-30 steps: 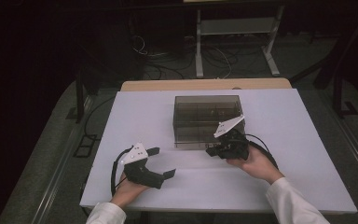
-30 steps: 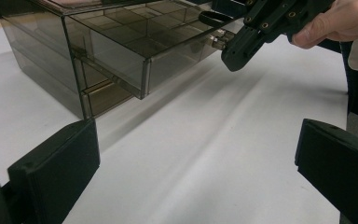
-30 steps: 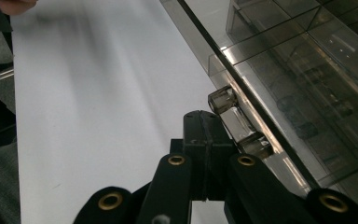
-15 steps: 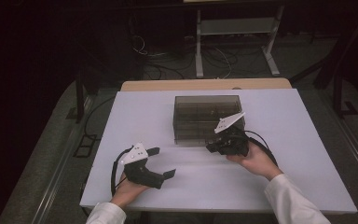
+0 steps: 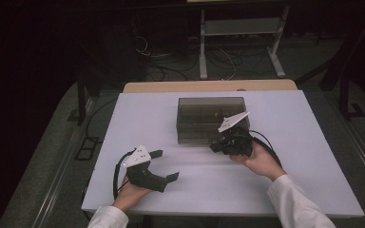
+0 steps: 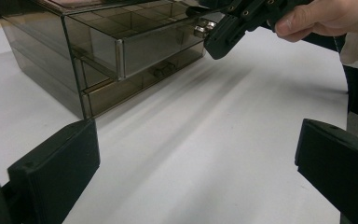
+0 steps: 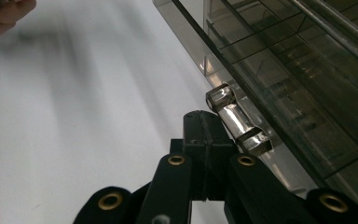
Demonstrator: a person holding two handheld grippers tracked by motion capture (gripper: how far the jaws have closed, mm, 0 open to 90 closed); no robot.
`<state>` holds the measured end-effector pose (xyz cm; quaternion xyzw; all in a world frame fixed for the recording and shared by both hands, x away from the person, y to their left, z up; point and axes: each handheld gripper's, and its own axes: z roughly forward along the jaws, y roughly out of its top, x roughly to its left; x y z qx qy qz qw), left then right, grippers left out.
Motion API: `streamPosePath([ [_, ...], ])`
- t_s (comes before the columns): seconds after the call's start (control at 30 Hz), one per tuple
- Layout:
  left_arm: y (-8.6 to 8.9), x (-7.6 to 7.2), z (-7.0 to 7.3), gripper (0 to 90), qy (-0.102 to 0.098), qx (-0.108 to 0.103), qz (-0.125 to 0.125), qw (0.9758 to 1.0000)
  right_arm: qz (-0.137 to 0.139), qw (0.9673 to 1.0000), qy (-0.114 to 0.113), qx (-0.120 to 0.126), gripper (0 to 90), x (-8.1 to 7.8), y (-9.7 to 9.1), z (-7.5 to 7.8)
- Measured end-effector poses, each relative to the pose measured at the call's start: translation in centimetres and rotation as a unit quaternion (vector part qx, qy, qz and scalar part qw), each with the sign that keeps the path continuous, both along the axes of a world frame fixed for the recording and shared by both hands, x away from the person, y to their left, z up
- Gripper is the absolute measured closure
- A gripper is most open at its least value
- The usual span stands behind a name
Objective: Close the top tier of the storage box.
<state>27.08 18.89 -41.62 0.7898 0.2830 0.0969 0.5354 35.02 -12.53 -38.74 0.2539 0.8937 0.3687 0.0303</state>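
A smoky see-through drawer box stands mid-table. Its upper drawer sticks out a little from the front. My right gripper is at that drawer's front with its jaws pressed together and nothing between them. In the right gripper view the shut jaws lie right beside the clear bar handle, which sits just to their right. My left gripper rests near the table's front left, open and empty, pointing toward the box. The left gripper view has the wide-apart jaws and, farther off, the right gripper.
The white table top has bare room to the right and in front of the box. A lower drawer sits shut under the upper one. Beyond the table's far edge are cables and a metal stand on a dark floor.
The box's front outline has drawn back a little; the upper drawer seems to have slid inward with the right gripper against it. The left gripper has not moved.
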Motion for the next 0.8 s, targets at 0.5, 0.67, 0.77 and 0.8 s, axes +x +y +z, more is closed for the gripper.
streamPosePath([
  [0.5, 0.0, 0.0, 0.0, 0.0, 0.001, -0.001, 0.000, 1.0000, -0.006, 1.0000, 0.003, 0.002, 89.0, 0.9, 0.0, 0.1],
  [0.67, 0.0, 0.0, 0.0, 0.0, 0.000, 0.000, 0.000, 1.0000, -0.008, 1.0000, 0.003, 0.003, 89.0, 1.1, 0.0, 0.1],
  [0.77, 0.0, 0.0, 0.0, 0.0, 0.000, -0.001, 0.000, 1.0000, -0.012, 0.9999, 0.004, 0.005, 89.0, 1.2, 0.0, 0.0],
  [0.8, 0.0, 0.0, 0.0, 0.0, 0.001, -0.001, 0.000, 1.0000, -0.011, 0.9999, 0.003, 0.005, 89.0, 1.3, 0.0, 0.0],
])
